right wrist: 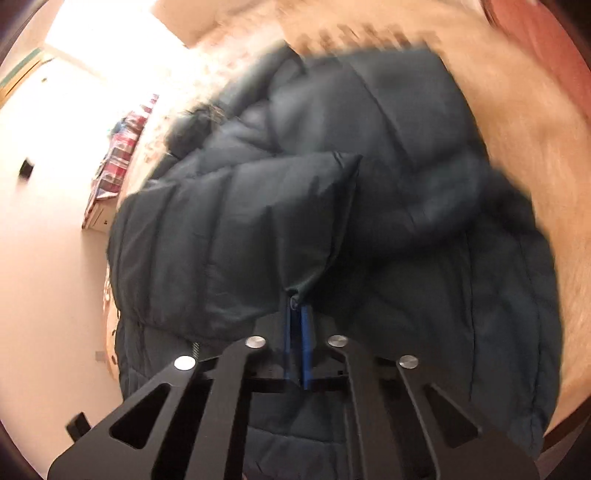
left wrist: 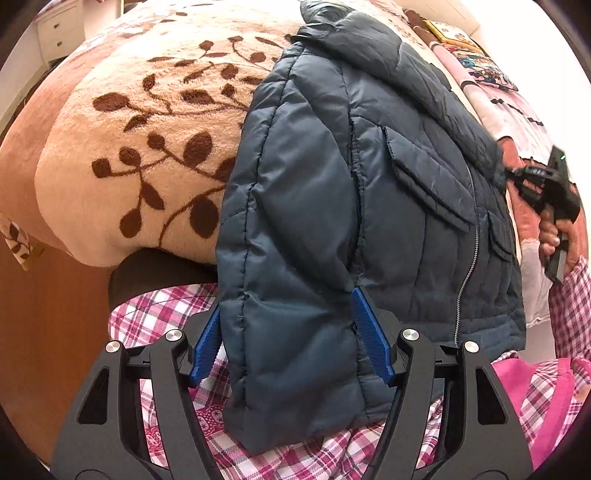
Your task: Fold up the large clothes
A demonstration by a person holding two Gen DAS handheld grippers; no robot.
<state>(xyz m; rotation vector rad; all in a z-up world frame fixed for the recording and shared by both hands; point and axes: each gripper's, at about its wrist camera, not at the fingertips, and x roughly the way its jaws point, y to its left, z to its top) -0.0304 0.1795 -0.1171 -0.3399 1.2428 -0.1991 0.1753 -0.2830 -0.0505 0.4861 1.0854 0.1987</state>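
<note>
A dark blue quilted puffer jacket lies on a bed covered by a beige blanket with brown leaves. Its near sleeve hangs over the bed edge between the blue pads of my left gripper, whose jaws stand wide apart around the sleeve without pinching it. My right gripper is shut on the edge of a folded sleeve of the jacket; that view is blurred. The right gripper also shows in the left wrist view, at the jacket's far right side.
The person's pink plaid clothing fills the bottom of the left wrist view. Patterned pillows lie at the bed's far right. A white drawer unit stands at the far left. A wooden floor lies below the bed edge.
</note>
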